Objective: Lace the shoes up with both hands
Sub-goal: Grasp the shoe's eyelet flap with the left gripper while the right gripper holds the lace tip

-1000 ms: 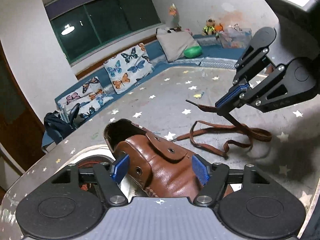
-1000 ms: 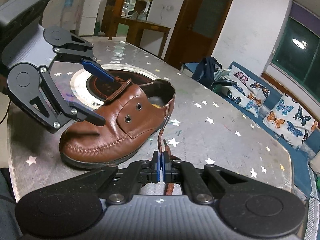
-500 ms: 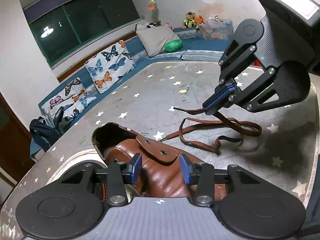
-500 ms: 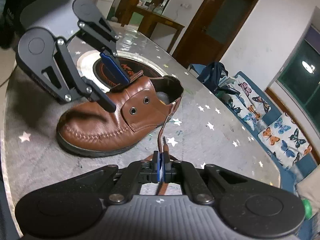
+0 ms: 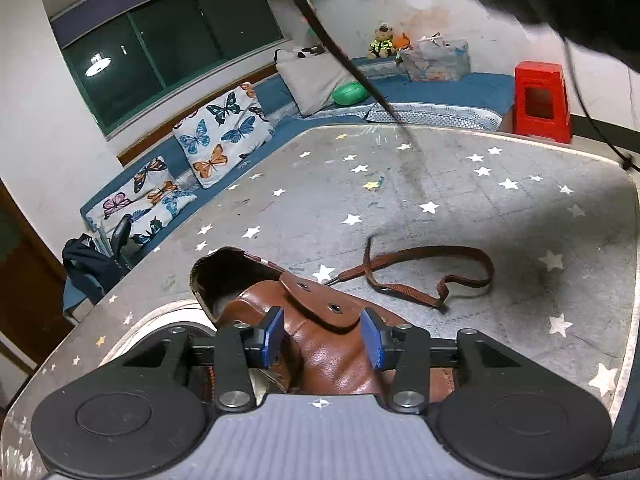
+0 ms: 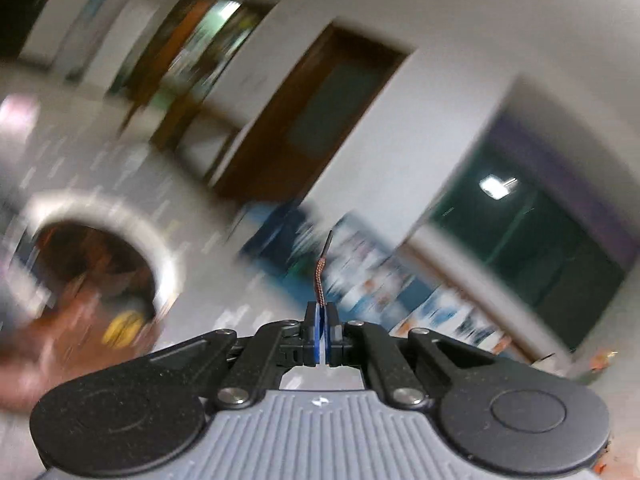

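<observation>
A grey table (image 5: 460, 208) scattered with white star stickers fills the left wrist view, with a blue bench and butterfly cushions (image 5: 224, 128) behind it under a dark window. On the near edge of that table sits the brown leather shoe (image 5: 320, 344), glossy, heel opening facing away, its eyelet flap with two metal-ringed holes lifted up. The left gripper (image 5: 322, 338) straddles the shoe's upper; its jaws have just been closing, and the blue pads sit at either side of the leather, though actual contact can't be told. The brown shoelace (image 5: 432, 264) loops loosely across the table beside the shoe, then rises in a blurred dark line toward the top of the frame. Over in the right wrist view, everything smears, but the right gripper (image 6: 321, 336) is pinched tight on the lace, its woven end and dark tip poking up between the pads.
</observation>
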Demonstrator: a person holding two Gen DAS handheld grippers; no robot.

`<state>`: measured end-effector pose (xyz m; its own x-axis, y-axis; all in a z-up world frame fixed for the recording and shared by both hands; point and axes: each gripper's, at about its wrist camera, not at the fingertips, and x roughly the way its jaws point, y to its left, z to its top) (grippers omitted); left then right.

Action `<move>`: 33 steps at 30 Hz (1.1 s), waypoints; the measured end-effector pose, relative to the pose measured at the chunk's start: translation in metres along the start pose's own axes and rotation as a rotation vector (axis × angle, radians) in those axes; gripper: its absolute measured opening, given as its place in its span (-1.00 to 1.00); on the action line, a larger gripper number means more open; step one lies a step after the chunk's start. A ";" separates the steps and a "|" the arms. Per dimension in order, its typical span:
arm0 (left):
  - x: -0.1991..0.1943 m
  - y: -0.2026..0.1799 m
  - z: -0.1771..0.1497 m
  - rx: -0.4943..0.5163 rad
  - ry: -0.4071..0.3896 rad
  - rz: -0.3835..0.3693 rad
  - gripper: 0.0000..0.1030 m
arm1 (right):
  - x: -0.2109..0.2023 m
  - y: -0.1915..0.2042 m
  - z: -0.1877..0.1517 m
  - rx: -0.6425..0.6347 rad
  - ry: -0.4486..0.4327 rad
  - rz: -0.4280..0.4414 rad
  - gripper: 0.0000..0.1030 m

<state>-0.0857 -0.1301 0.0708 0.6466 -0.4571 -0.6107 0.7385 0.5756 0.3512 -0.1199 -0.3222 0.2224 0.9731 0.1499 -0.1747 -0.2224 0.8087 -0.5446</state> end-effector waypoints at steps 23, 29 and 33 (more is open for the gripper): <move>0.001 -0.001 0.003 0.074 0.028 -0.022 -0.14 | -0.011 0.002 0.011 -0.031 -0.049 0.135 -0.97; 0.003 0.002 0.004 0.129 0.049 -0.029 -0.13 | -0.012 0.074 -0.050 -0.118 0.131 0.326 -0.97; 0.006 0.002 0.006 0.186 0.071 -0.046 -0.13 | -0.019 0.106 -0.073 -0.161 0.199 0.415 -0.97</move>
<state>-0.0796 -0.1359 0.0719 0.6014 -0.4274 -0.6750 0.7936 0.4173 0.4429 -0.1658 -0.2809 0.1087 0.7737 0.3166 -0.5487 -0.6107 0.6034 -0.5128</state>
